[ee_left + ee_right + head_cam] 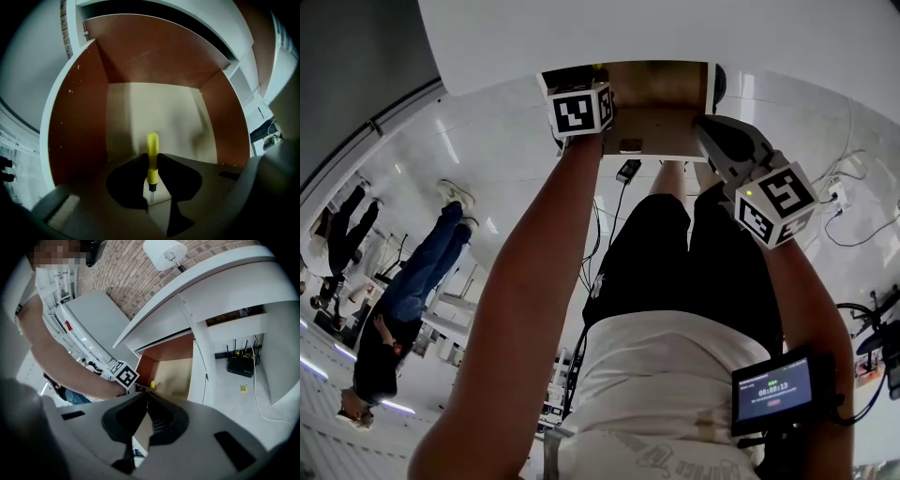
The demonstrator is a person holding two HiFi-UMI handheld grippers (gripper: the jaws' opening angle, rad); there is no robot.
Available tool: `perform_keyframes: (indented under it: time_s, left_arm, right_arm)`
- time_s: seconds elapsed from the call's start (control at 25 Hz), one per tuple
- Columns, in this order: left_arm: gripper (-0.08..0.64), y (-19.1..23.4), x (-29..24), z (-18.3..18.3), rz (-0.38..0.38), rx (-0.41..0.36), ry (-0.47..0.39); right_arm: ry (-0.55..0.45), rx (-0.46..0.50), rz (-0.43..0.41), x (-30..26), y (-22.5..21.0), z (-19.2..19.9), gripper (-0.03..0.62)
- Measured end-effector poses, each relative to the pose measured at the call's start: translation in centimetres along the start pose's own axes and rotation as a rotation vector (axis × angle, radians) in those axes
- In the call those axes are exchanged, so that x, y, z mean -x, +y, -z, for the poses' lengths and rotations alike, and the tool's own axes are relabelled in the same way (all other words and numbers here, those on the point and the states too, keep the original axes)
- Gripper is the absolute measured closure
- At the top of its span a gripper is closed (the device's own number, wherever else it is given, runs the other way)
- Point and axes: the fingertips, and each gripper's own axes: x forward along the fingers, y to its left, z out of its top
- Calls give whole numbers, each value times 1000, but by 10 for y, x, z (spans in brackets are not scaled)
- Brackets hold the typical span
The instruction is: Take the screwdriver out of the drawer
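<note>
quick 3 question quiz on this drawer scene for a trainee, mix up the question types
1. True or false: the left hand-held gripper has its jaws closed on the handle of the yellow screwdriver.
2. Where is the screwdriver? A) on the floor B) inside the open drawer C) on top of the desk
3. Short answer: what is between the jaws of the right hand-held gripper?

Key: 1 true; 2 B; 3 nothing, its jaws are together and empty.
</note>
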Motion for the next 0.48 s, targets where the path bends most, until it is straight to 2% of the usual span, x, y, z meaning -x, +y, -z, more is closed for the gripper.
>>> perform_keyframes:
  time_s: [0.48]
  left_arm:
    - [494,-14,7,-12,20,7,-47]
  right_arm:
    - [11,18,-12,1,2,2,586]
